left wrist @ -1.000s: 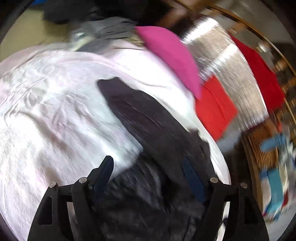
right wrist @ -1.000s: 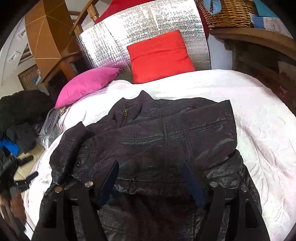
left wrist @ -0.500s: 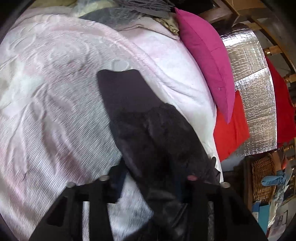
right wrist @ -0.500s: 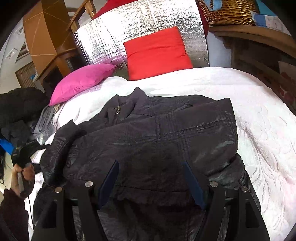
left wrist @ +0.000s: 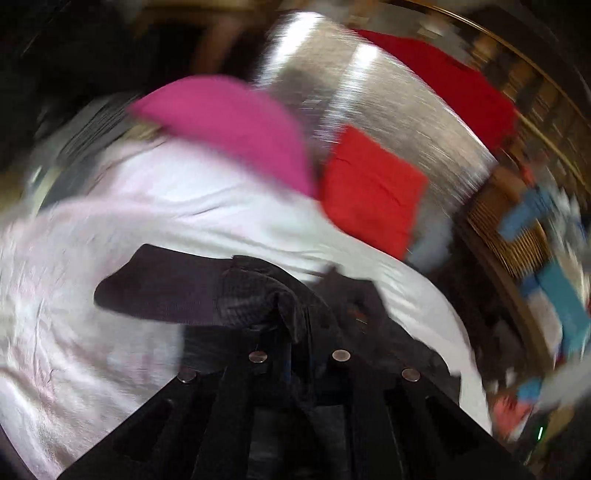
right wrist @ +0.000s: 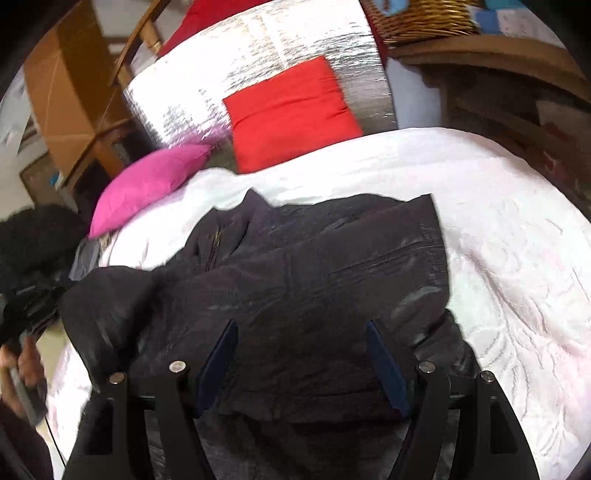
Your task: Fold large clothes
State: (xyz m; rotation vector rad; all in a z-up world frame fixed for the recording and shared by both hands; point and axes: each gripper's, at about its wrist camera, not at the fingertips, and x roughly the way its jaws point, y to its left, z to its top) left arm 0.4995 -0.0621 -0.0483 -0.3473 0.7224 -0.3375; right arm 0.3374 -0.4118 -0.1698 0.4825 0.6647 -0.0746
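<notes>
The left gripper (left wrist: 299,354) has its fingers pulled close together, pinched on a fold of the dark jacket (right wrist: 295,295), with the sleeve (left wrist: 166,291) trailing out to the left over the white bedspread (left wrist: 110,240). That view is smeared with motion blur, so the finger pads themselves are hidden in the cloth. The right gripper (right wrist: 303,365) stands with its blue-padded fingers (right wrist: 216,365) wide apart, low over the hem of the jacket and clamping nothing; whether the tips touch the cloth I cannot tell.

The jacket lies spread across the middle of the bed, collar (right wrist: 255,206) toward the head end, its front zip (right wrist: 214,247) showing, one side already folded in so the right edge runs fairly straight. The hem reaches the near edge of the bed, under the right gripper. A pink pillow (right wrist: 147,184) sits at the head end toward the left edge, and a red cushion (right wrist: 291,114) leans beside it against a silver foil panel (right wrist: 240,66). A wicker basket (right wrist: 421,14) rests on the wooden shelf past the far right corner. At the left edge of the bed a hand (right wrist: 26,369) grips a grey handle
</notes>
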